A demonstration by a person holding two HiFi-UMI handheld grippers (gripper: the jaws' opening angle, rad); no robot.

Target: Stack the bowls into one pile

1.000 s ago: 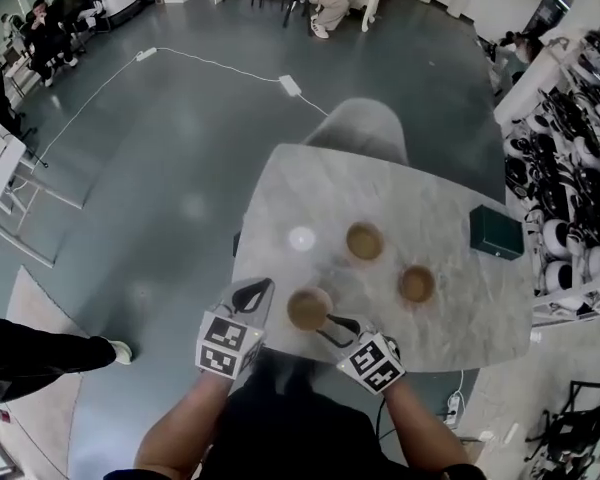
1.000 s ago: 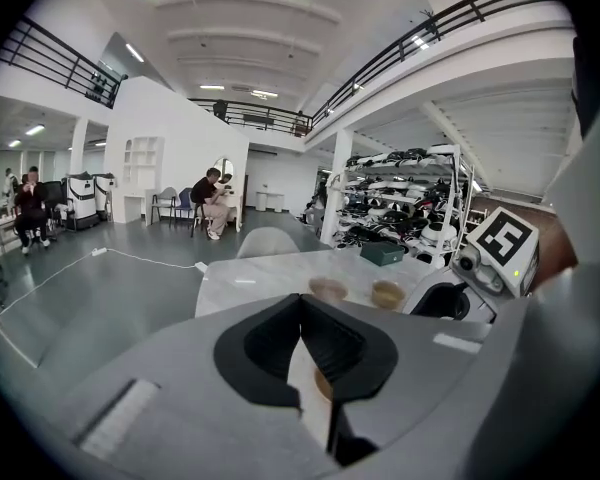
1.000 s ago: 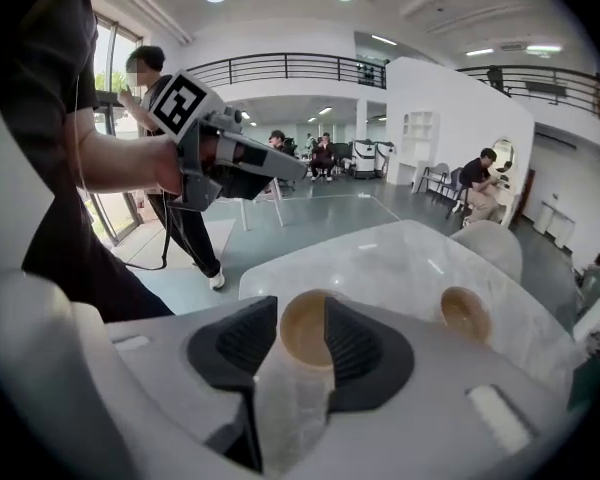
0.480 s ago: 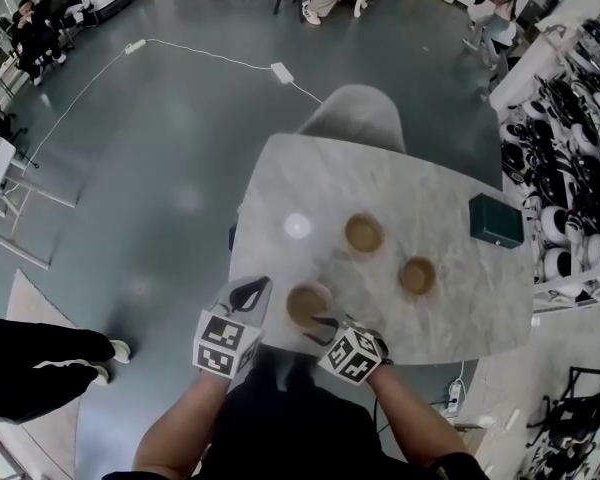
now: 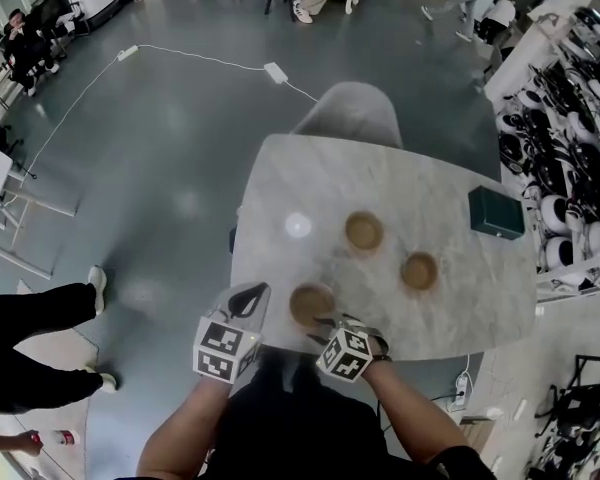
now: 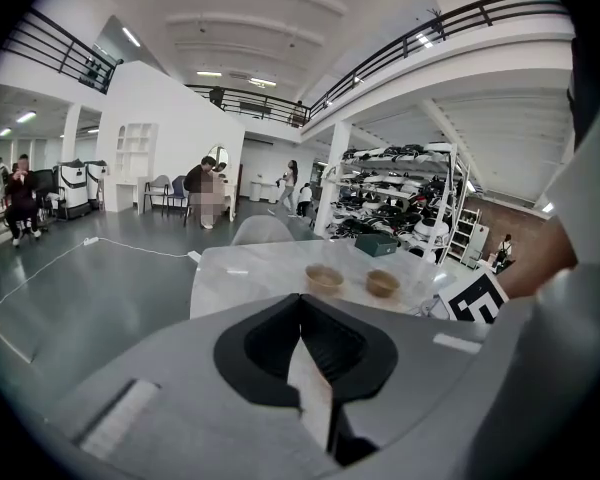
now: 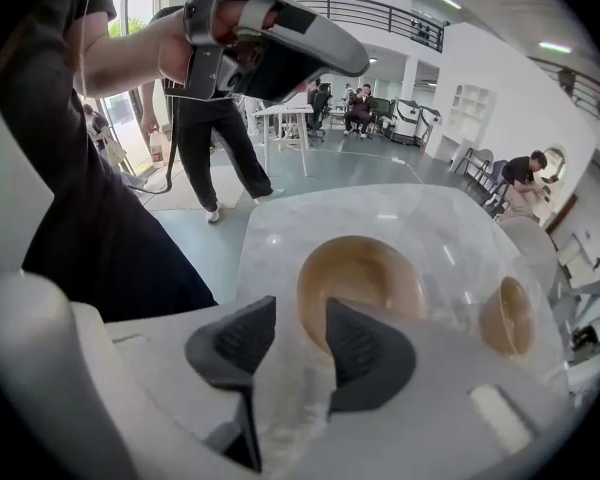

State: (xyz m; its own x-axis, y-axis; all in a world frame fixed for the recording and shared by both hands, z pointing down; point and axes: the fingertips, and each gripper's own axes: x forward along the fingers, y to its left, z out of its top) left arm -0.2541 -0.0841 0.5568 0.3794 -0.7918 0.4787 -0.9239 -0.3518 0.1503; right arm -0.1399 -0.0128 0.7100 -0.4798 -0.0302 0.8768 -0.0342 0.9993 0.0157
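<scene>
From the head view you can count three bowls on the table point(image 5: 280, 183): the near bowl point(image 5: 311, 304), the middle bowl point(image 5: 364, 231) beyond it, and the far bowl point(image 5: 419, 270) off to its right, all standing apart and none stacked. One green box point(image 5: 496, 213) sits well beyond the near bowl towards the table's right corner, and one chair point(image 5: 350, 115) is tucked in on the side opposite you. Your left tool view misses the near bowl entirely and shows only the other two with the box behind them. Your right tool view fills with the near bowl and catches only one of the others at its edge. It also shows something the head view cannot: the near bowl's closest rim sits in the gap between the jaws, one jaw over the inside and one outside, with neither pad pressing on it. Those jaws on your right tool point(image 5: 325, 322) have just been opening and stand wide apart, and your wrist tips the tool steeply down at that rim. Your left tool point(image 5: 248, 294) hangs just left of the near bowl, pointing forward and slightly down, its jaws together on nothing.
</scene>
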